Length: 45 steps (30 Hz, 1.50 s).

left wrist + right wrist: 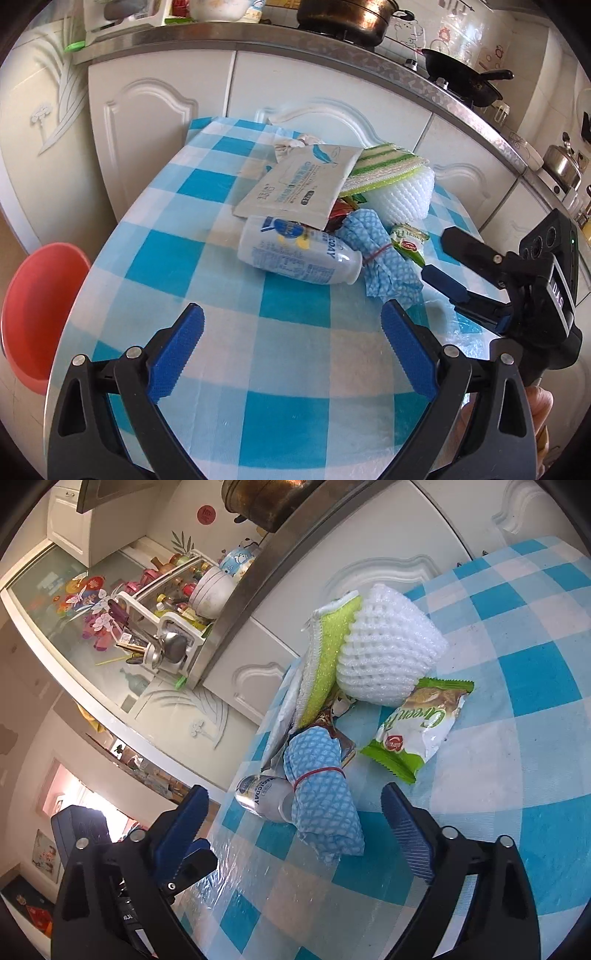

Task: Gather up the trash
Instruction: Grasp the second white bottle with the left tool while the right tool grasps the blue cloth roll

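A pile of trash lies on the blue-checked table (288, 350): a white plastic bottle (295, 254) on its side, a grey wet-wipe pack (299, 184), a blue cloth roll (384, 258) tied with a red band, a green snack wrapper (410, 245), white foam fruit netting (402, 195) and a green striped cloth (384, 166). My left gripper (291, 350) is open and empty, short of the bottle. My right gripper (291, 834) is open and empty, its jaws on either side of the blue cloth roll (321, 794). The wrapper (413, 723), the netting (388, 650) and the bottle (262, 794) show in the right wrist view. The right gripper (454, 266) also shows in the left wrist view.
A red bowl (40, 314) sits off the table's left edge. White cabinets (162, 122) stand behind the table. The counter above holds a pot (347, 14), a black pan (465, 81) and a dish rack (162, 627).
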Motion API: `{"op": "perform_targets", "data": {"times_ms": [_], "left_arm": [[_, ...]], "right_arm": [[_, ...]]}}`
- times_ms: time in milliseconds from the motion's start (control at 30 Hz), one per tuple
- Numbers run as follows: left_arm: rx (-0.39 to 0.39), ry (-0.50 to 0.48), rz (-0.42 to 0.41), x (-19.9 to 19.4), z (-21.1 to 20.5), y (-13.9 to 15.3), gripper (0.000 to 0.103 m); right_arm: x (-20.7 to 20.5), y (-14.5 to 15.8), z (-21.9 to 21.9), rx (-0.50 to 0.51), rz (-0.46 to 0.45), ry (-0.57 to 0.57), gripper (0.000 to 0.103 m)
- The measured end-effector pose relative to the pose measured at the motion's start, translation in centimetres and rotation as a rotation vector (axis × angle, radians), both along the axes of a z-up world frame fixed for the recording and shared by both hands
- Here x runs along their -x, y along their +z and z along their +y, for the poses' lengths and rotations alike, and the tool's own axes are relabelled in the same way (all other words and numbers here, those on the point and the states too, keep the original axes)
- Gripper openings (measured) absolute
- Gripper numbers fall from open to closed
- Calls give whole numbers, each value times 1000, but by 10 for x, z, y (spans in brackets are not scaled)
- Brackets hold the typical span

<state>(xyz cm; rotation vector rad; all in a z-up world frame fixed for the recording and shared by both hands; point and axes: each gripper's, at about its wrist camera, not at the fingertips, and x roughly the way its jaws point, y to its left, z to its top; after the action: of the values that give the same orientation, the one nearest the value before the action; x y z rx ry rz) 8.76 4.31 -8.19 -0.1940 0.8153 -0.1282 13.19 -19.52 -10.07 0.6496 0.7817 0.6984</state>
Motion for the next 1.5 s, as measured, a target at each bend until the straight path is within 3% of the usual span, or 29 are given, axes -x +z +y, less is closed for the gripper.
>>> {"op": "perform_targets", "data": {"times_ms": [67,300,400,567,1100,1267,1367,1500], "left_arm": [[-28,-20,-18,-3,-4,0,97],[-136,-127,-81,-15,-17,3,97],[-145,-174,-82,-24,-23,1,97],[-218,-198,-97,-36,-32,-3,97],[-181,-191,-28,-60,-32,-21,97],[-138,-104,23,-63,-20,-27,96],[-112,-40,40,-60,-9,-29,72],[-120,-9,39,-57,-3,-28,49]], "right_arm": [[-3,-2,4,9,18,15,70],[-5,-3,12,78,24,26,72],[-5,-4,8,69,26,16,82],[-10,-9,-2,7,70,7,85],[-4,-5,2,1,59,23,85],[0,-3,6,33,41,31,85],[3,-1,10,61,28,31,85],[3,-2,18,108,30,34,70]]}}
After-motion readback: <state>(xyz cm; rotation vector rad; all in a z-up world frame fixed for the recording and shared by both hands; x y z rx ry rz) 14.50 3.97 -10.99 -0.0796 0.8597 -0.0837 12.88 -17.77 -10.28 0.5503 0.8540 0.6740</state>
